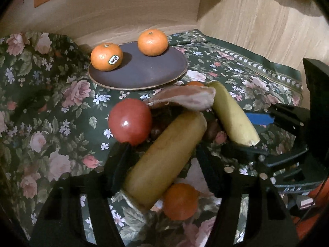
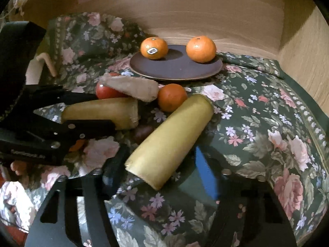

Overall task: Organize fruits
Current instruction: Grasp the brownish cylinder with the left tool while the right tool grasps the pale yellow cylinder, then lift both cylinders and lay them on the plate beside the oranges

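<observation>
Dull yellow, matte and smooth-skinned: nearer banana piece (image 1: 164, 150), a thick stub cut flat at both ends, lying slantwise on the floral cloth (image 1: 51, 123). Pinched across its middle by the left gripper (image 1: 164, 158), black jaws pressed to either flank. Second banana piece (image 2: 170, 140), paler and slightly greener, narrowing toward its far end, likewise clamped by the right gripper (image 2: 162, 164), one blue-lined jaw against its side. Both pieces side by side in the loose heap at the cloth's middle, just in front of the plate. Around them: red round fruit (image 1: 129, 121), glossy, beside the nearer piece; pale pinkish wedge (image 1: 185, 98) lying across the far ends; loose orange (image 2: 171, 97) touching the second piece's far end; small dark brown fruit (image 2: 144, 132) between the two, too shadowed to identify. Further back, dark brown plate (image 1: 144, 76) bearing a stickered mandarin (image 1: 106, 56) and a plain mandarin (image 1: 152, 42), apart from each other.
</observation>
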A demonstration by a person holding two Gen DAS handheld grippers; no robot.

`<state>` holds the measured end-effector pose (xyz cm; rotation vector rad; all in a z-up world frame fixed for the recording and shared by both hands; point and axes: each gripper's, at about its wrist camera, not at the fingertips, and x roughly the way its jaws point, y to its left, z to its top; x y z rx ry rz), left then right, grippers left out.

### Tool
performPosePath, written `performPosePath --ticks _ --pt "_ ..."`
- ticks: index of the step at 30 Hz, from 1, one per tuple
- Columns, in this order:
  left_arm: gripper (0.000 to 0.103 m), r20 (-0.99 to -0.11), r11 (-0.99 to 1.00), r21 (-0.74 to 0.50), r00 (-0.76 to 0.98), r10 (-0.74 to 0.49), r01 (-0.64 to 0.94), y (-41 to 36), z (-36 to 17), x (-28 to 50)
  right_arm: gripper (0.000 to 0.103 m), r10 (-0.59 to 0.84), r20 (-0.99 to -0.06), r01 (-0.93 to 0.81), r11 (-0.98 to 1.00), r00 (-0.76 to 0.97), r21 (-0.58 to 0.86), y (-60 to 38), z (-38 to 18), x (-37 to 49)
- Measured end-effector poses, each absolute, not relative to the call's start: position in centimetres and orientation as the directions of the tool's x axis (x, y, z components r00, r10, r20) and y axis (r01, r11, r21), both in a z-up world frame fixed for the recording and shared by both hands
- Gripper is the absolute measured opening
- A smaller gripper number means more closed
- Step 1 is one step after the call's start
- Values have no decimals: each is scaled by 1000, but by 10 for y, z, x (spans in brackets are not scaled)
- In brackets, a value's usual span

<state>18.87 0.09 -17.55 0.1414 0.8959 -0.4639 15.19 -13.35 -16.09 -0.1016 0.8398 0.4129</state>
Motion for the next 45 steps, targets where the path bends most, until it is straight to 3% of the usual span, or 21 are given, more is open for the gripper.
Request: performPosePath --ticks 5,8,18,24,36,45 --pt "41 -779 895 -112 521 -350 433 17 -172 186 53 319 -741 -397 914 591 77 -140 -159 149" --pt "37 -781 908 -96 534 -322 408 27 -170 183 48 311 -747 -392 917 588 73 -146 -157 147" --pt "36 -781 959 -51 587 -212 279 63 -168 162 35 278 -755 -359 932 594 60 -170 -152 144" --pt "36 -794 961 5 586 -164 276 59 -165 153 35 266 -782 -390 920 564 31 -171 -150 145" --pt "36 -831 954 -13 527 -177 300 46 -173 196 41 325 -815 -437 894 480 99 -166 -150 183" --pt "36 -844 953 -36 502 -191 301 41 -180 215 38 292 -818 -458 888 495 39 -153 -153 204"
